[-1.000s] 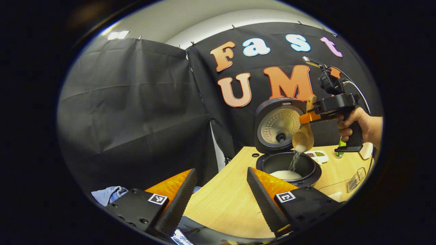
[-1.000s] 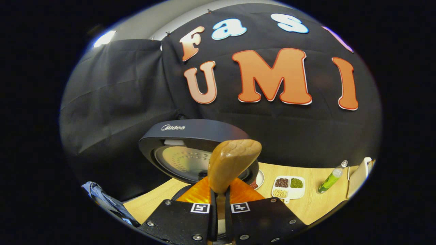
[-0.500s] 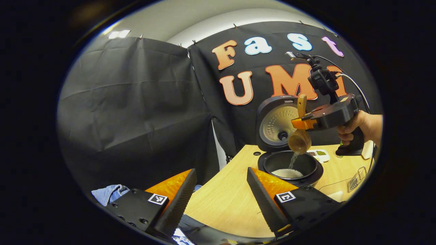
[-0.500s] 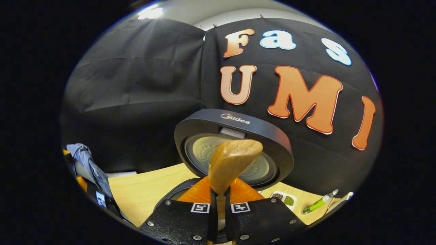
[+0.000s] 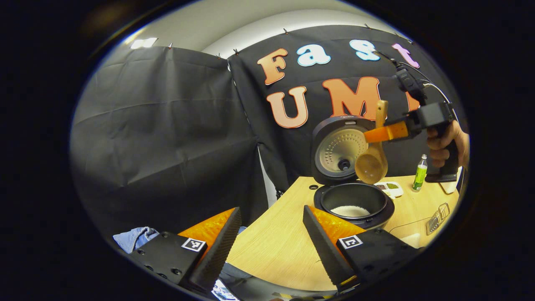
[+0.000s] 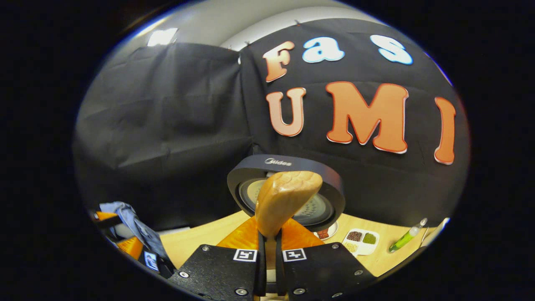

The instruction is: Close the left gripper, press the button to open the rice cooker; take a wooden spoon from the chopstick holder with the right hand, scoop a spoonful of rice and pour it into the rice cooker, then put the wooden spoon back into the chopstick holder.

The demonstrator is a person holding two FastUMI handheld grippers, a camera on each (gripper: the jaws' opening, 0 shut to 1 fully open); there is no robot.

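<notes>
- In the left gripper view, the left tongs point(image 5: 271, 234) are hanging low over the near edge of the wooden bench point(image 5: 276, 246), spread wide with nothing between them.
- Farther off in that view, a hand point(image 5: 447, 144) is gripping the right tongs point(image 5: 378, 133) above and to the right of the rice cooker point(image 5: 353, 200).
- The right tongs are pinching the handle of the wooden spoon point(image 5: 372, 165), whose bowl is hanging down, tilted, in front of the raised lid point(image 5: 336, 150) and above the open pot.
- White rice point(image 5: 350, 210) is lying at the bottom of the pot.
- A small divided dish of grains point(image 5: 388, 188) and a green bottle point(image 5: 419, 177) are standing on the bench beyond the cooker; a wire rack point(image 5: 436, 213) is sitting to the right.
- In the right gripper view, the right tongs point(image 6: 267, 255) are pressed together on the spoon's handle point(image 6: 284, 198), which is rising in front of the cooker lid point(image 6: 288, 184).
</notes>
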